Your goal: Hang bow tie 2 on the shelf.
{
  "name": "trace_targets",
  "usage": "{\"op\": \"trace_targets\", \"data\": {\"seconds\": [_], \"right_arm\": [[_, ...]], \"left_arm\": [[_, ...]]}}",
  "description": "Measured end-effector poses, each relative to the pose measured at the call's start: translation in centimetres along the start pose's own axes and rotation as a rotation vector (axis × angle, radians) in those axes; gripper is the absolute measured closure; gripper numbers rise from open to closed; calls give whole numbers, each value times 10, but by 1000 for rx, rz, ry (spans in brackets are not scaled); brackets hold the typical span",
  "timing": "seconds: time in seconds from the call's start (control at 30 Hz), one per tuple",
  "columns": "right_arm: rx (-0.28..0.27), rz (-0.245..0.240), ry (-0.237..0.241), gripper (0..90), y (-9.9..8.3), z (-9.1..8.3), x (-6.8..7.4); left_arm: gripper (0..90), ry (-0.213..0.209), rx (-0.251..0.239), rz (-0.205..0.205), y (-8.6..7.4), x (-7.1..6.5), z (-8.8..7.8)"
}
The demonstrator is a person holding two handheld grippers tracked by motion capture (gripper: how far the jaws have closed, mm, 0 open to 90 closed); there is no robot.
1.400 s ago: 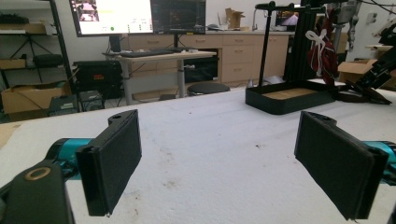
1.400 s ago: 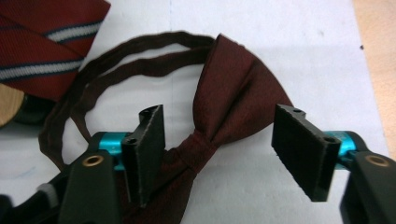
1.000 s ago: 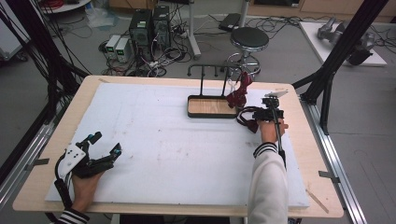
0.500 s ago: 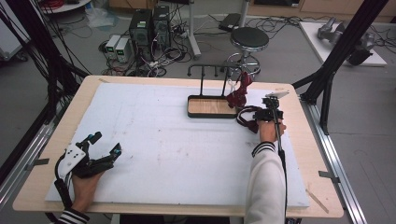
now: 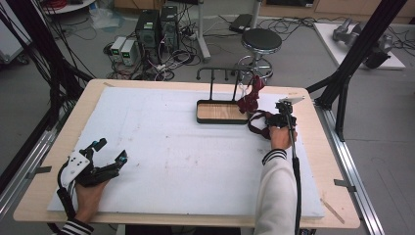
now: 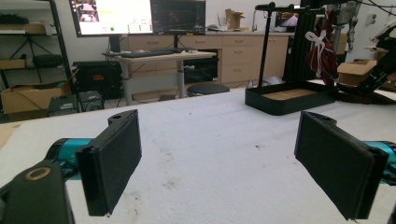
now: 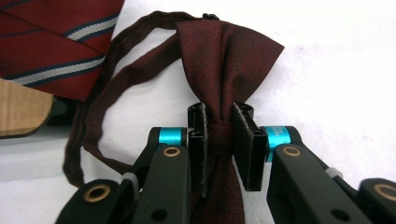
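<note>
Resting at the lower left of the high view, left gripper (image 5: 108,152) on the white foam mat (image 5: 166,161), jaws spread wide with nothing between them, pads seen well apart at the lower left and lower right of the left gripper view (image 6: 219,163), bare mat between. Further right, near the upper middle of the high view, black stand (image 5: 222,95) with a wooden tray base and a hook rail above, standing on the mat; striped dark red tie (image 5: 250,97) hanging from the rail's right end, its lower part at the tray's right edge. Just right of the tray, dark red bow tie (image 5: 258,123) lying on the mat, strap looped out to the left. Right of centre in the high view, right gripper (image 5: 275,120) reaching up from the lower edge, pointing toward the stand. Seen in the right gripper view, jaws just closed in and now clenched on the bow tie (image 7: 224,70) at its centre knot, pads (image 7: 198,144) pressing either side of the knot in the middle of the frame, one wing fanned out above them, strap curving to the left, striped tie (image 7: 51,42) at the upper left corner, wooden tray edge at the left border
</note>
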State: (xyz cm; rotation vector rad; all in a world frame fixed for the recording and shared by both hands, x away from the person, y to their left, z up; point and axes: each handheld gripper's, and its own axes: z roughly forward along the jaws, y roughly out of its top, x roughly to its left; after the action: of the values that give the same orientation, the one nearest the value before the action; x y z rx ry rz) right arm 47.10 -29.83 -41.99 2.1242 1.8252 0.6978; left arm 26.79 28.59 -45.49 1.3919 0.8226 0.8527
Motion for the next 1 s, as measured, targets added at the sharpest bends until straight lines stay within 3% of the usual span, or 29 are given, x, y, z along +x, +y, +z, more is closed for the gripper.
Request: {"op": "trace_targets", "data": {"seconds": [0.53,0.77,1.0], "right_arm": [[-80,-34,-2,772,0,-27,-3],[-140,-54,1,771,-1,-42,-1],[-215,-107,-11,771,-6,-53,0]], "left_arm": [[151,5,-2,5,0,-1,0],[151,7,-4,8,0,-1,0],[151,6,-3,10,0,-1,0]]}}
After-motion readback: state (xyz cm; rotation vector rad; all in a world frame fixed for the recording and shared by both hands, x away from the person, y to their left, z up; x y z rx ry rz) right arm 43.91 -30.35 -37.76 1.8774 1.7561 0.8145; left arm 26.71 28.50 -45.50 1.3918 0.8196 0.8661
